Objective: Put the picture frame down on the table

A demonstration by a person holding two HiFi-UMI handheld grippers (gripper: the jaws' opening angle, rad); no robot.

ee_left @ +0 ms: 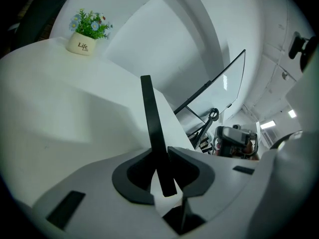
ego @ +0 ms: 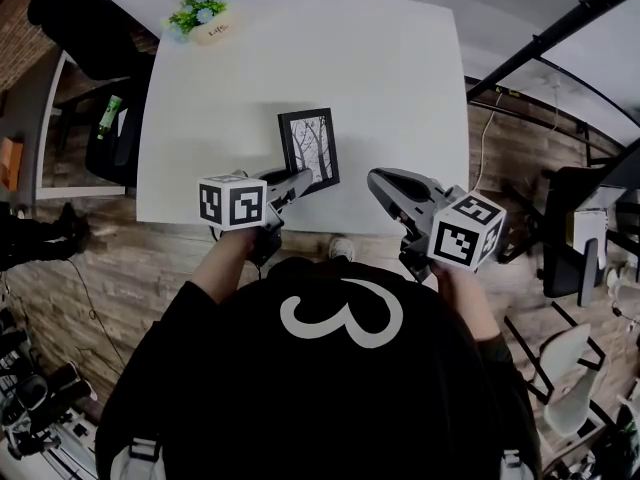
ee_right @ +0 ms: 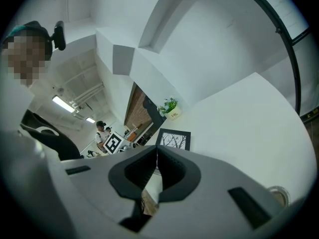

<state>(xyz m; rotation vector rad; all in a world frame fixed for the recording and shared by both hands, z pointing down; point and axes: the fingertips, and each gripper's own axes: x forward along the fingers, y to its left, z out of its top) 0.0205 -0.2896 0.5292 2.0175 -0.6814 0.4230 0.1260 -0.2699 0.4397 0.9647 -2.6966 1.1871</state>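
At centre frame the left gripper (ego: 298,181) pinches the picture frame (ego: 310,148) edgewise in its jaws, upright over the table (ego: 400,78) ready for lowering, while the right gripper (ego: 378,180) has its jaws together, empty.

Flower pot (ego: 210,30): small and white, green leaves and pale blue blooms, upright at the far left corner of the tabletop (ego: 400,88) — "Life" printed on its side.
Floor (ego: 150,258): wood-look planks, below me and out to both sides.
Black chair (ego: 85,23): beyond that far left corner.
Green bottle (ego: 109,116): off to my left, beside a second dark seat.
White chair (ego: 567,370): low on my right.
Black beams (ego: 560,23): slanted bars — far right.
Brick wall (ego: 15,38): far left edge.
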